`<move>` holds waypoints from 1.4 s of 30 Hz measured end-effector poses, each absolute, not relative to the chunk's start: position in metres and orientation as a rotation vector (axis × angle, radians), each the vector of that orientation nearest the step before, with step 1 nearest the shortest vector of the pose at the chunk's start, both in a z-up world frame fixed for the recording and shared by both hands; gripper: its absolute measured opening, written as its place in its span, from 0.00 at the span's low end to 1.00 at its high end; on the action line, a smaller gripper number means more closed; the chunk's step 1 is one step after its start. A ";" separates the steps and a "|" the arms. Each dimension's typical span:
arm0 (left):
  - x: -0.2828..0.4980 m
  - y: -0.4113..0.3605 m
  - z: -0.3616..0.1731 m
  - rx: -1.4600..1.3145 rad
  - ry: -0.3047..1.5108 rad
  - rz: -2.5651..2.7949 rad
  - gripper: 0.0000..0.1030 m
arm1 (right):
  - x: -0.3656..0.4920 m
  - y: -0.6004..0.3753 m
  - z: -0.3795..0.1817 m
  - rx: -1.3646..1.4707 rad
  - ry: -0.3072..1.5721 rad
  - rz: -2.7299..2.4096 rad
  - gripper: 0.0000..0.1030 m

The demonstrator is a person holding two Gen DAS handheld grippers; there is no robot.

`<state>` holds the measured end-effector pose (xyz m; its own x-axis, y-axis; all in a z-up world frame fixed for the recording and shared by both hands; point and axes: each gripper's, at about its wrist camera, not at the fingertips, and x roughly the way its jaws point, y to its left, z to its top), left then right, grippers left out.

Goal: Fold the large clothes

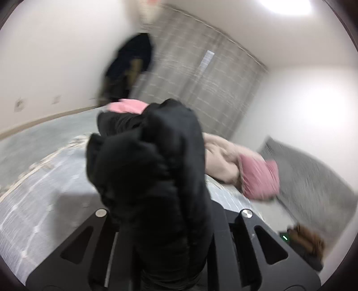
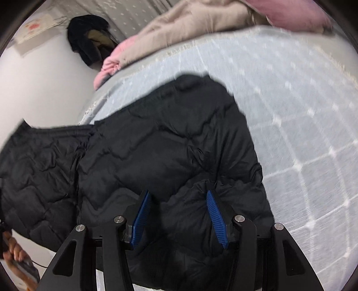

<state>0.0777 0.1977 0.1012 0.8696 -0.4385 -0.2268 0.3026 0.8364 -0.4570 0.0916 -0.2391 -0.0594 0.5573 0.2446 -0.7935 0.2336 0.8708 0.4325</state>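
**One black jacket, two grippers on the bed**

Here, one black quilted puffer jacket (image 2: 156,156) lies on the pale blue grid-patterned bedspread (image 2: 302,112), its left part hanging past the bed edge at lower left. The right gripper (image 2: 179,215) is spread wide, blue pads (image 2: 216,219) pressing into it. The left gripper (image 1: 165,235) is clenched on a bunched fold of the jacket. One beige-and-pink blanket (image 2: 190,20) sits at the top; bare bedspread fills the right.
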 end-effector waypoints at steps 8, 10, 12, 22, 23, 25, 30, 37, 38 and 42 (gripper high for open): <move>0.081 0.054 0.092 -0.154 0.496 -0.724 0.22 | 0.090 -0.272 -0.065 0.757 0.979 0.116 0.51; 0.084 0.022 0.072 -0.071 0.573 -0.771 0.28 | 0.084 -0.288 -0.064 0.833 0.947 0.144 0.52; 0.087 0.002 0.046 -0.026 0.674 -0.808 0.35 | 0.076 -0.303 -0.062 0.886 0.913 0.123 0.55; 0.071 0.002 0.002 0.055 0.867 -1.019 0.66 | 0.050 -0.351 -0.055 1.031 0.775 0.045 0.63; 0.068 0.006 0.006 0.063 0.884 -1.044 0.67 | 0.051 -0.348 -0.055 1.049 0.770 0.081 0.63; 0.064 0.016 0.016 0.071 0.913 -1.109 0.72 | 0.051 -0.338 -0.050 1.049 0.755 0.124 0.63; 0.038 0.058 0.053 0.102 0.892 -1.231 0.73 | 0.056 -0.319 -0.032 0.950 0.734 0.163 0.66; 0.079 0.138 0.050 -0.014 0.770 -0.986 0.80 | 0.068 -0.297 -0.043 0.879 0.831 0.134 0.69; 0.088 0.148 0.041 -0.022 0.807 -0.924 0.80 | 0.071 -0.295 -0.044 0.893 0.839 0.151 0.70; 0.115 0.167 0.017 -0.089 0.877 -0.798 0.80 | 0.076 -0.283 -0.045 0.849 0.867 0.163 0.76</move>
<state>0.1152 0.1669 0.0168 0.3766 -0.6571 -0.6530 0.5882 0.7142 -0.3794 0.0761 -0.2827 -0.0446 0.6570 0.4494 -0.6053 0.1992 0.6709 0.7143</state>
